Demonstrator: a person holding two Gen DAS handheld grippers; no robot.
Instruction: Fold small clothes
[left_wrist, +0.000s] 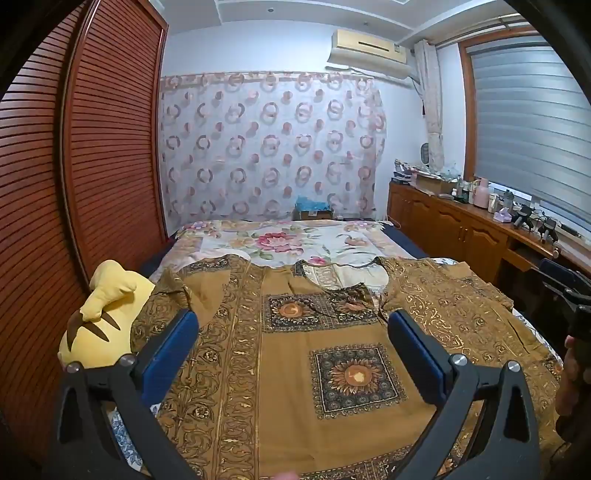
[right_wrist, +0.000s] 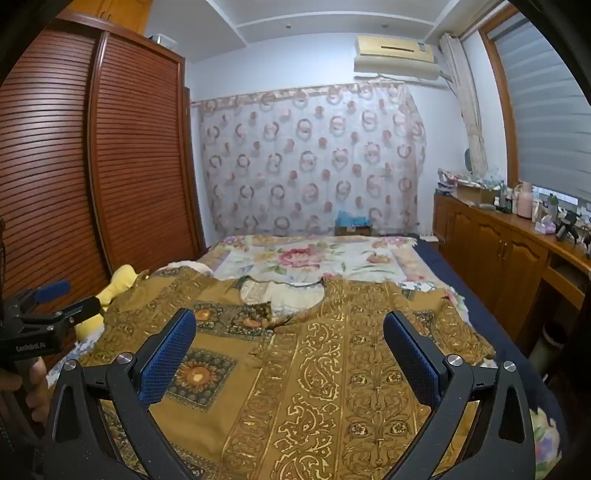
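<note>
Brown patterned shirt (left_wrist: 295, 350) lies flat on bed (left_wrist: 295, 240); thin, soft, light. Left tool (left_wrist: 293, 332), right tool (right_wrist: 290, 332) both spread, empty. Best pinch sleeve edges.

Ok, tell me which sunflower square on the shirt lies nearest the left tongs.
The lone sunflower square lower on the brown shirt, just inside the left tongs' right finger; the others sit by the neckline.

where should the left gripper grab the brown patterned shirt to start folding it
Take the brown patterned shirt by its left sleeve edge, beside the yellow plush. The shirt lies flat, neckline away, so come in low from the left. The left gripper is open above it.
</note>
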